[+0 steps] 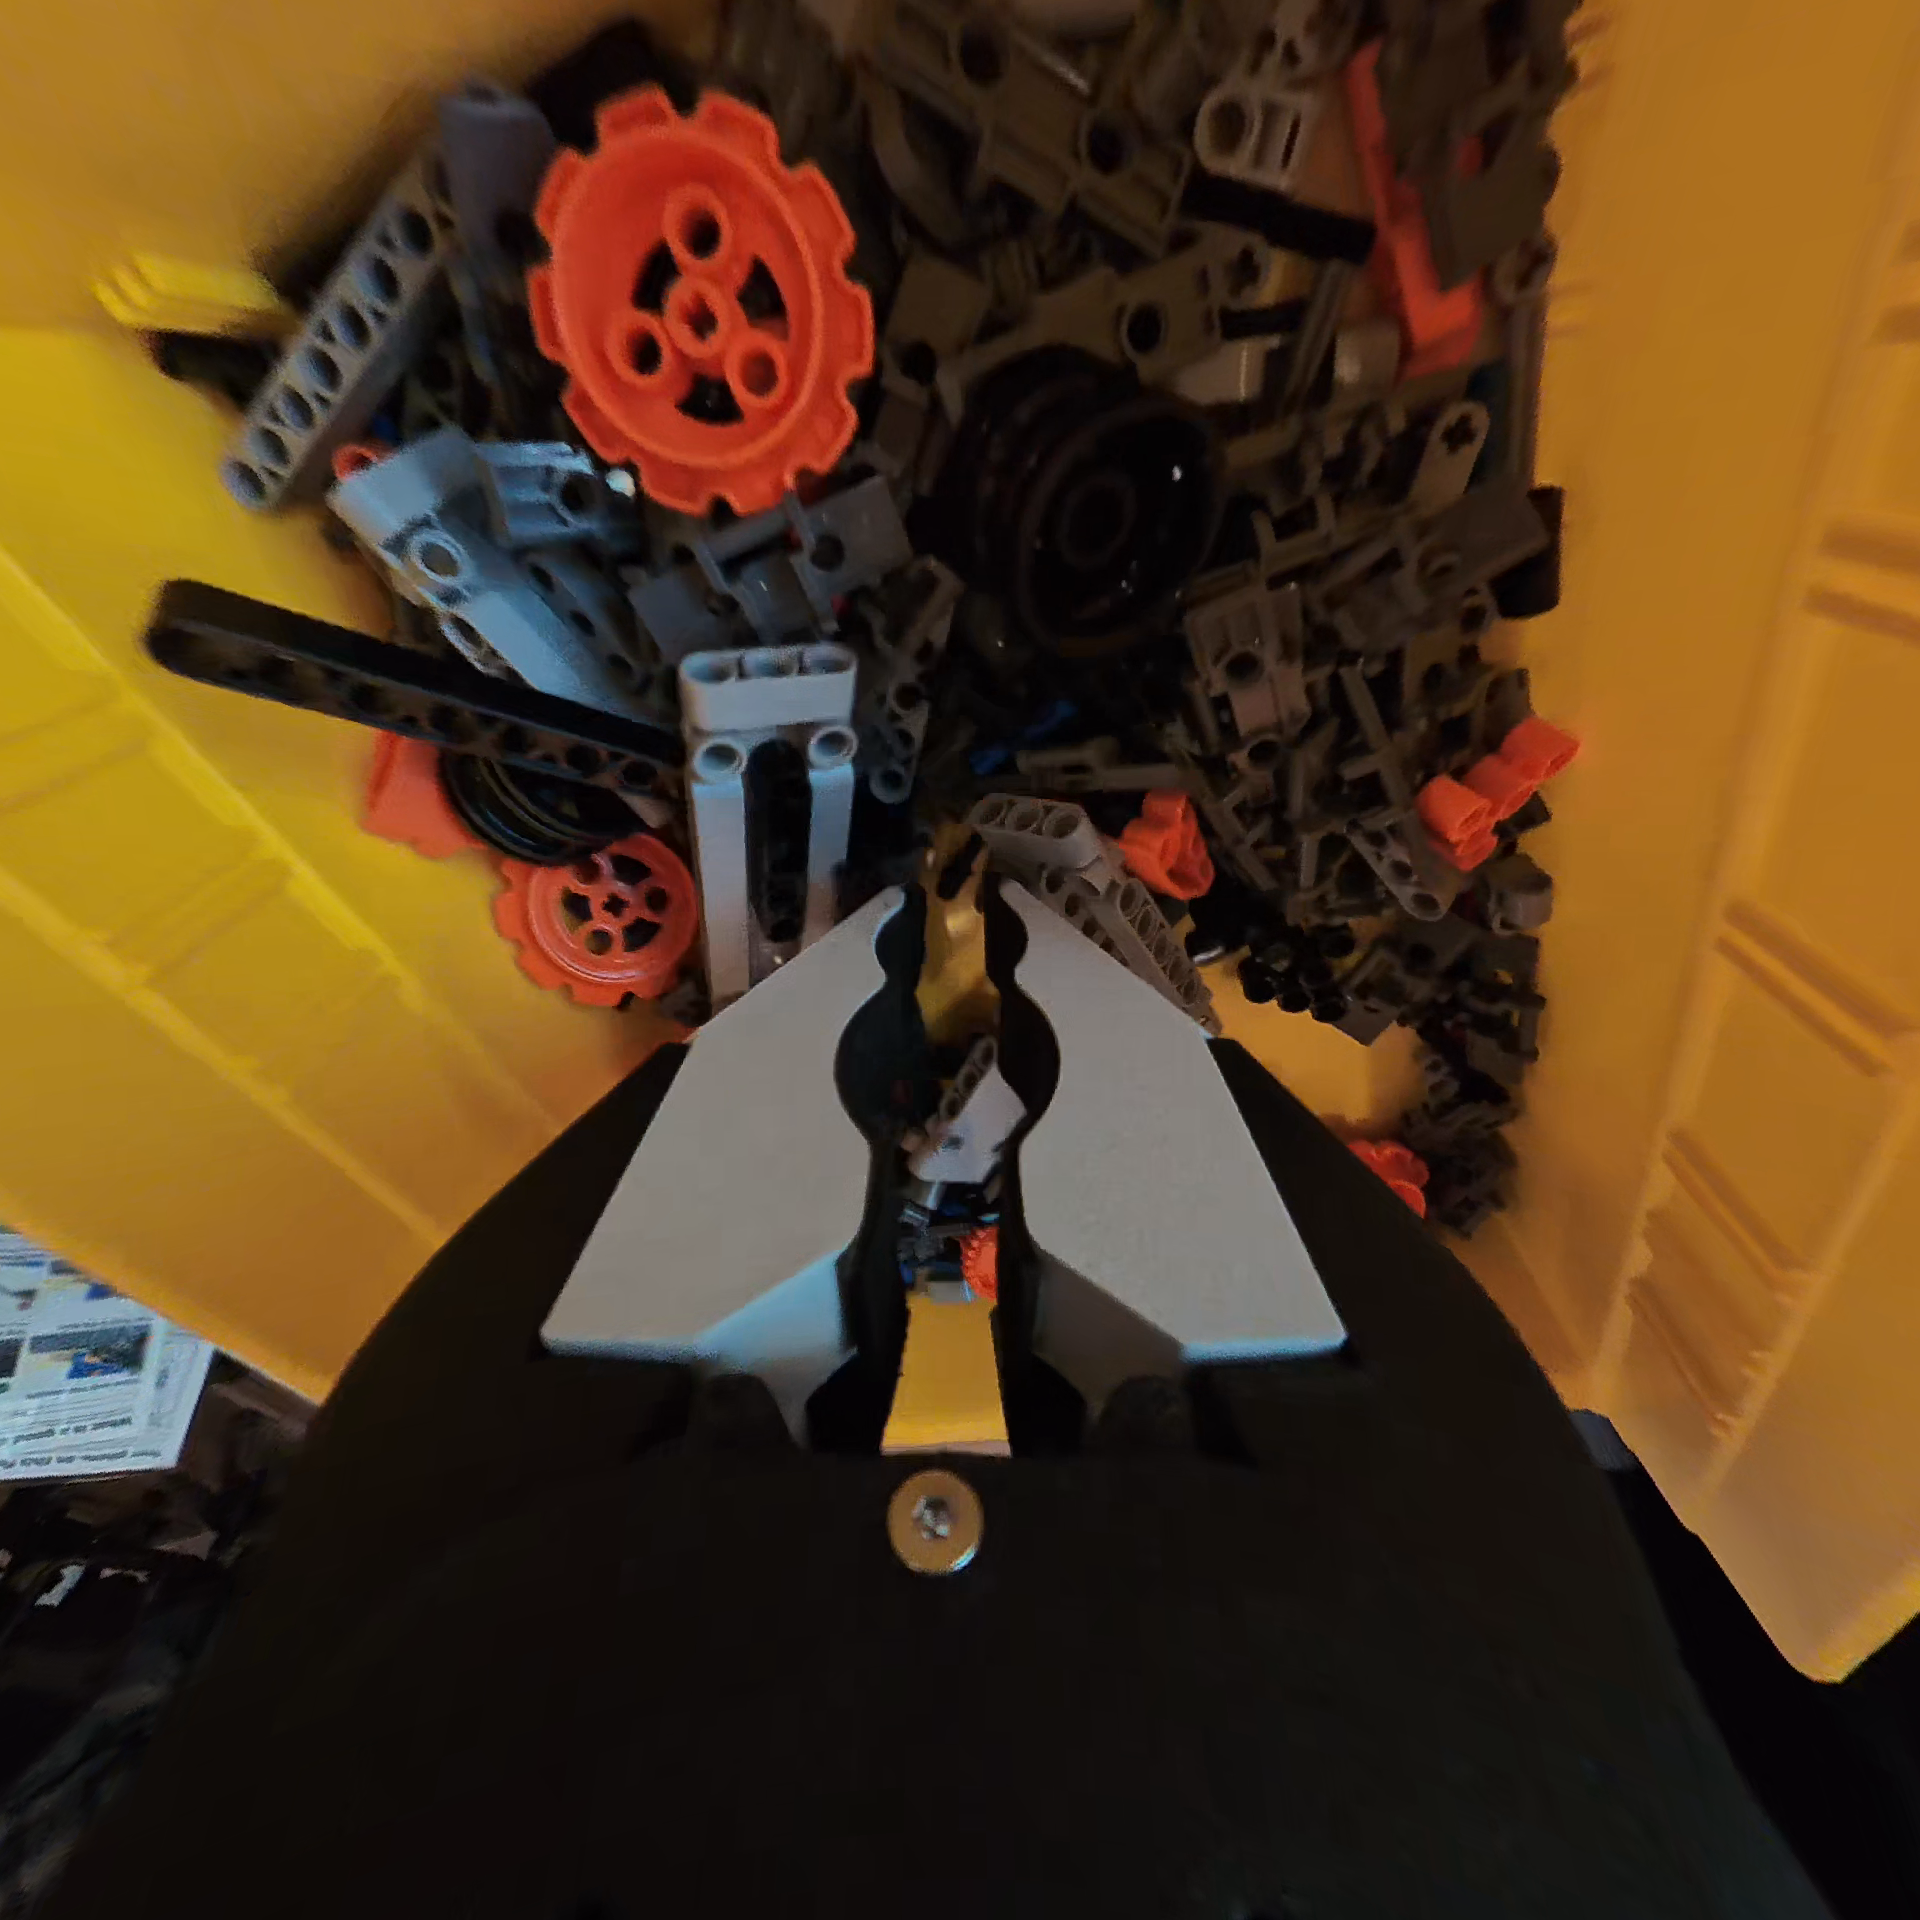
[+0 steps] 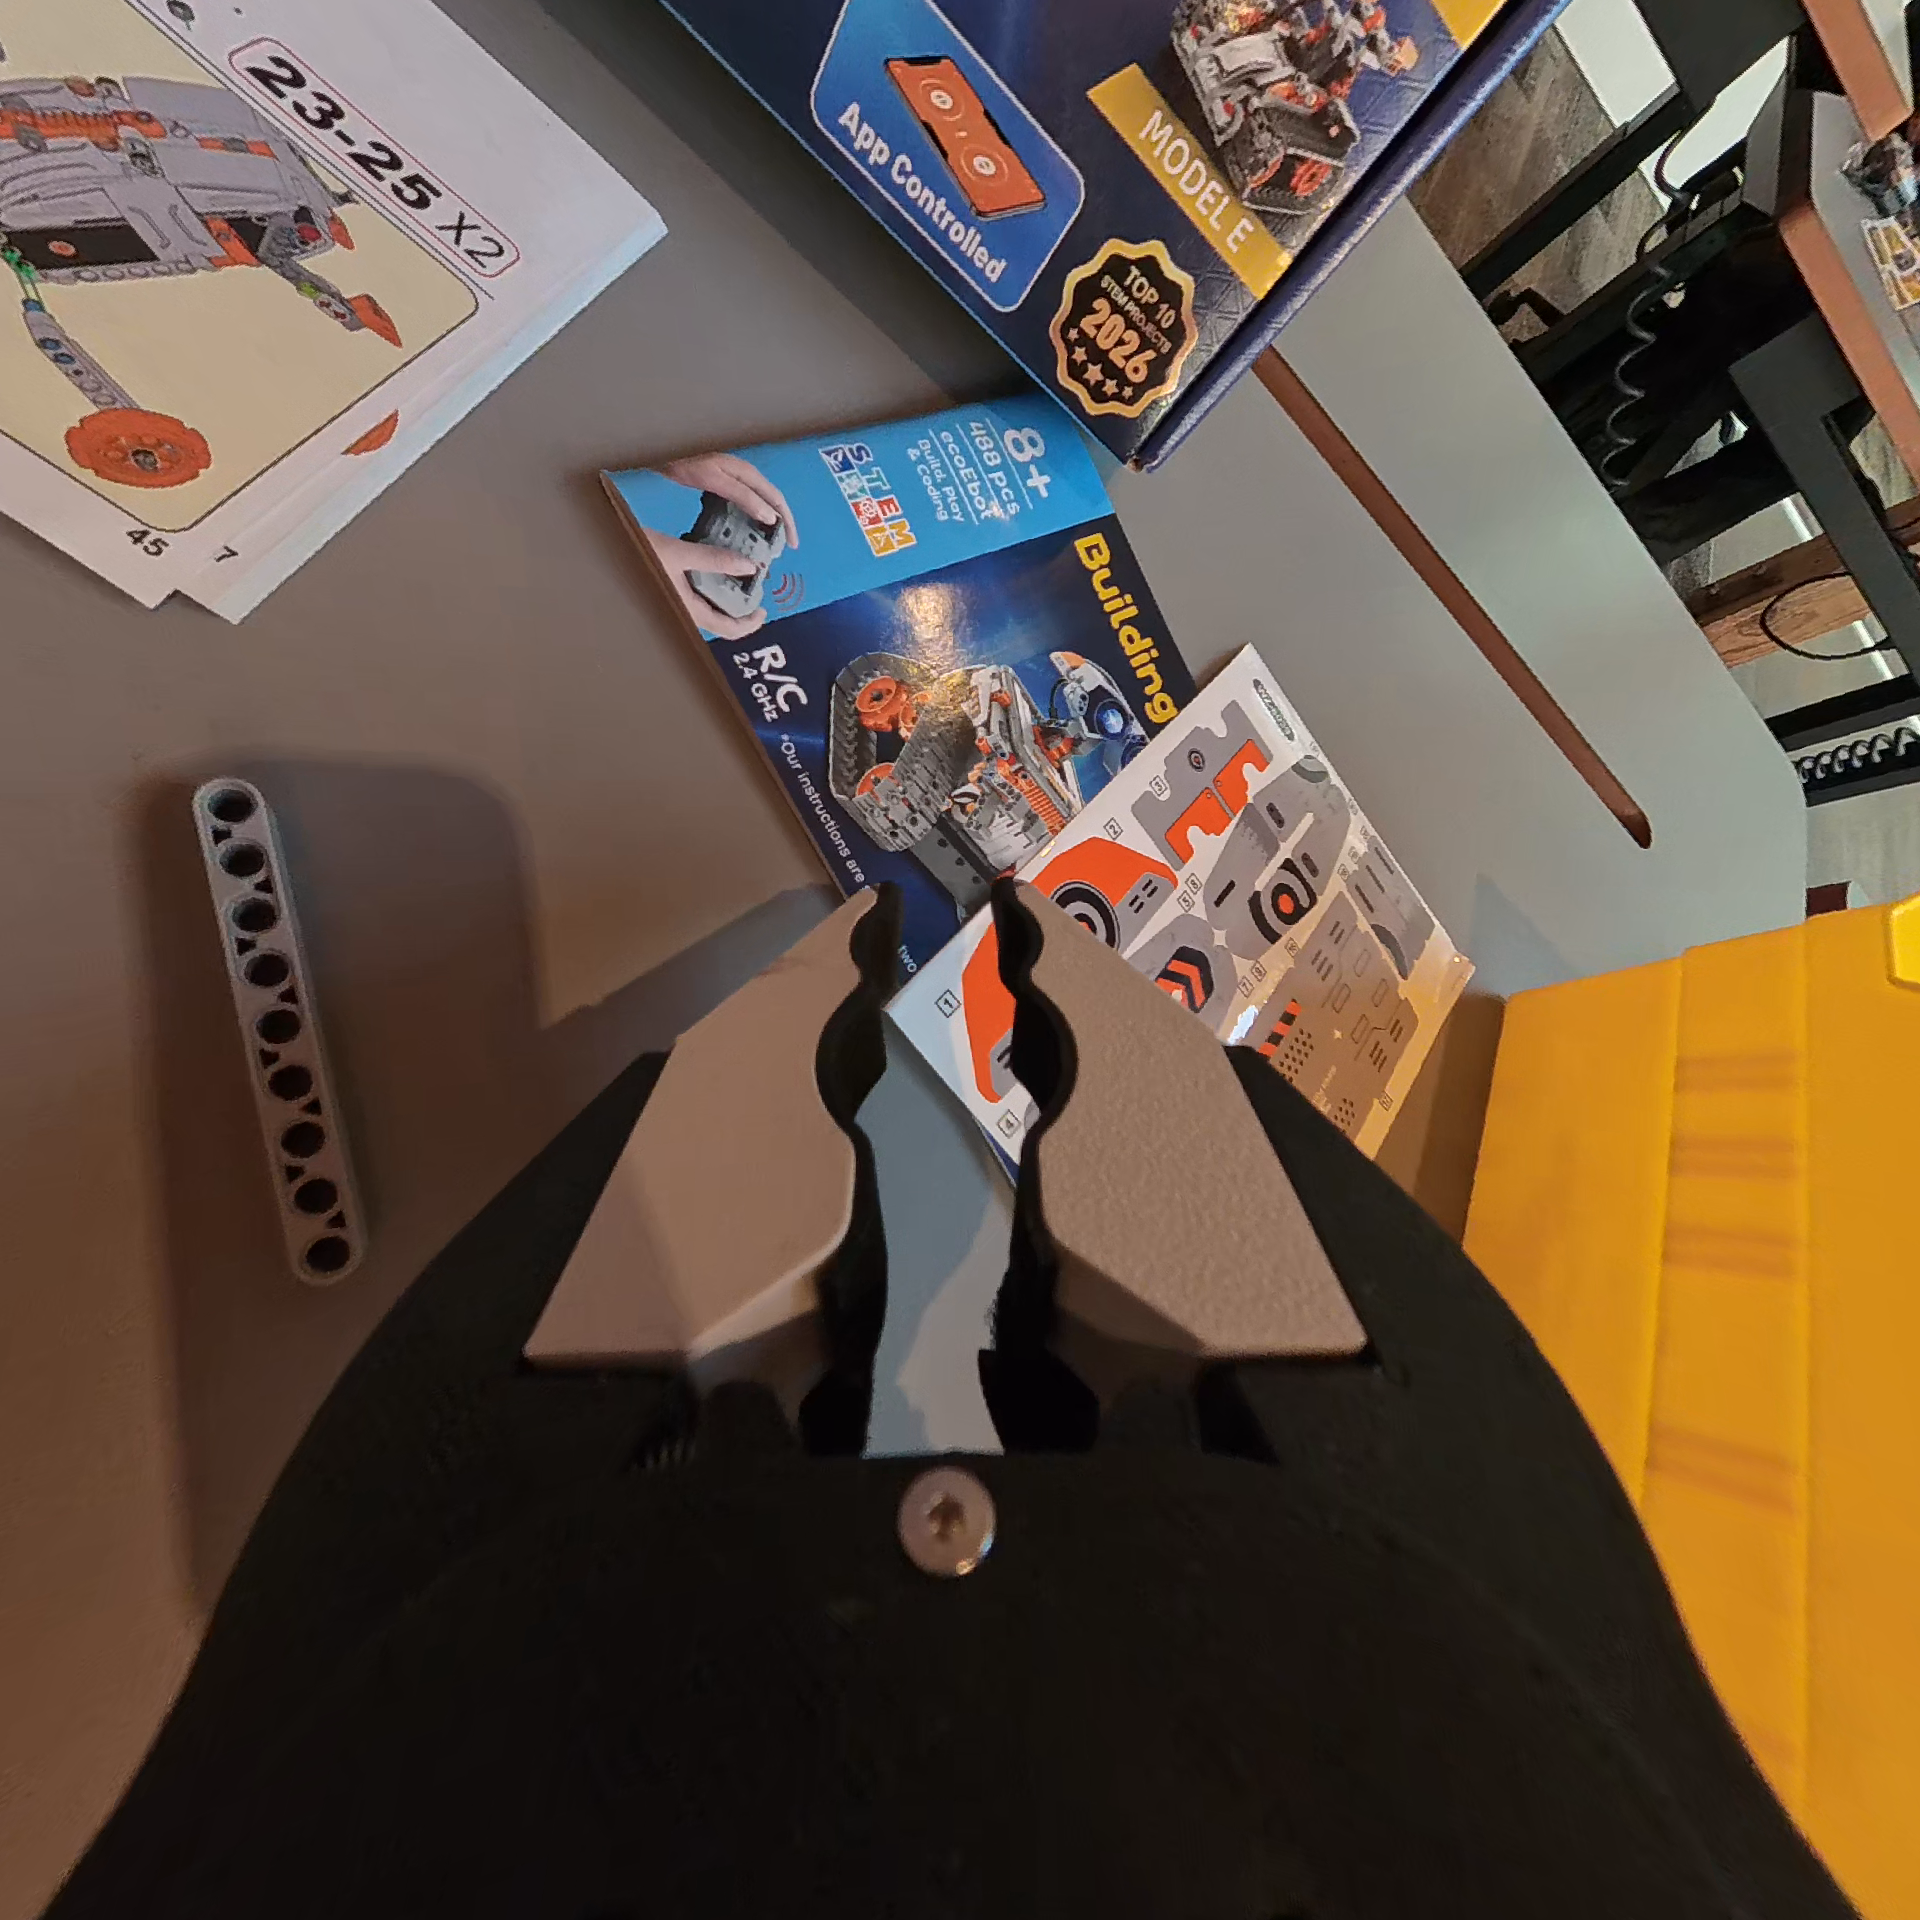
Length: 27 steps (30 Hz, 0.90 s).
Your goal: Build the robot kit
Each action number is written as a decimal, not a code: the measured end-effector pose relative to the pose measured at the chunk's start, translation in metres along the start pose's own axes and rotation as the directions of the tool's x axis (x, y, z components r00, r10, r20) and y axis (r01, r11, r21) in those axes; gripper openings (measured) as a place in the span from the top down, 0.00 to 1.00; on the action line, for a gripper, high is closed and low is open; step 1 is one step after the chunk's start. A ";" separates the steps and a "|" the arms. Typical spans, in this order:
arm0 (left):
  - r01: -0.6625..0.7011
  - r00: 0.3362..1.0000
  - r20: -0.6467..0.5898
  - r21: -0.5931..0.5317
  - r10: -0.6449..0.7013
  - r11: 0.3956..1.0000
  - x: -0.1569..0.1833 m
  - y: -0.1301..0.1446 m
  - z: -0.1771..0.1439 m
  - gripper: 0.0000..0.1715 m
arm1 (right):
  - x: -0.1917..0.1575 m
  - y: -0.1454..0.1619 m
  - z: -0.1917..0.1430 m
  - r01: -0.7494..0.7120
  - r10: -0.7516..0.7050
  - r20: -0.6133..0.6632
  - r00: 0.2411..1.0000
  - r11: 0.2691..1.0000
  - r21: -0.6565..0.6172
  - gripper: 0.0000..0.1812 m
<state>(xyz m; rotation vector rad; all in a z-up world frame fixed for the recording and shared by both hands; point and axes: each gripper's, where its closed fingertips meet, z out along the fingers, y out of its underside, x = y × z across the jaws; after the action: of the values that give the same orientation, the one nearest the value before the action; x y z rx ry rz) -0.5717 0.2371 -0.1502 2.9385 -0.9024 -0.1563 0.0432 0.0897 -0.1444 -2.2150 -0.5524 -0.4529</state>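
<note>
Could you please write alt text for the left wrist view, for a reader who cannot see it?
The left gripper, fingers slightly apart and empty, points into a yellow plastic bin heaped with grey, black and orange building-kit parts. A large orange toothed plastic wheel lies at the far left of the heap.

Left claw, slightly parted, hovers over building pieces; right claw over booklet.
</note>
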 end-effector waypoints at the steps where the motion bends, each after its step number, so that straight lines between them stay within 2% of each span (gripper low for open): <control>1: -0.004 1.000 0.016 0.027 0.003 1.000 -0.003 -0.005 -0.002 0.94 | 0.000 0.000 0.000 0.002 -0.002 0.002 1.000 1.000 -0.001 0.91; 4: 0.014 0.999 0.033 0.113 -0.017 0.993 -0.005 -0.019 -0.011 0.87 | -0.002 -0.001 -0.001 0.007 -0.007 0.007 1.000 1.000 0.006 0.91; 6: 0.024 0.999 0.026 0.108 -0.027 0.994 -0.003 -0.015 -0.014 0.81 | -0.002 -0.002 -0.001 0.005 -0.005 0.008 1.000 1.000 0.010 0.91; 9: 0.058 0.997 0.038 0.044 -0.060 0.997 -0.004 0.006 -0.018 0.68 | -0.003 -0.002 0.000 0.008 -0.008 0.013 1.000 1.000 0.009 0.91; 13: 0.120 0.993 -0.015 -0.075 -0.121 0.990 0.008 0.046 -0.018 0.67 | -0.004 -0.001 0.001 0.016 -0.016 0.015 1.000 1.000 0.005 0.91; 17: 0.143 0.986 -0.053 -0.244 -0.161 0.959 0.018 0.088 -0.010 0.64 | -0.004 -0.001 0.002 0.016 -0.016 0.015 1.000 1.000 0.005 0.91; 25: 0.127 0.985 -0.071 -0.311 -0.157 0.942 0.021 0.093 0.001 0.57 | -0.004 0.001 0.004 0.019 -0.019 0.014 1.000 1.000 0.001 0.91; 27: 0.123 0.986 -0.072 -0.297 -0.151 0.947 0.021 0.089 0.001 0.57 | -0.004 0.001 0.004 0.019 -0.019 0.016 1.000 1.000 0.000 0.90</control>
<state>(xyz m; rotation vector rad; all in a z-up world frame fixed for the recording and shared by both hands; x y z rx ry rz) -0.6043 0.1514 -0.1442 2.7053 -0.6024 -0.1421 0.0414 0.0909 -0.1493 -2.2172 -0.5818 -0.4460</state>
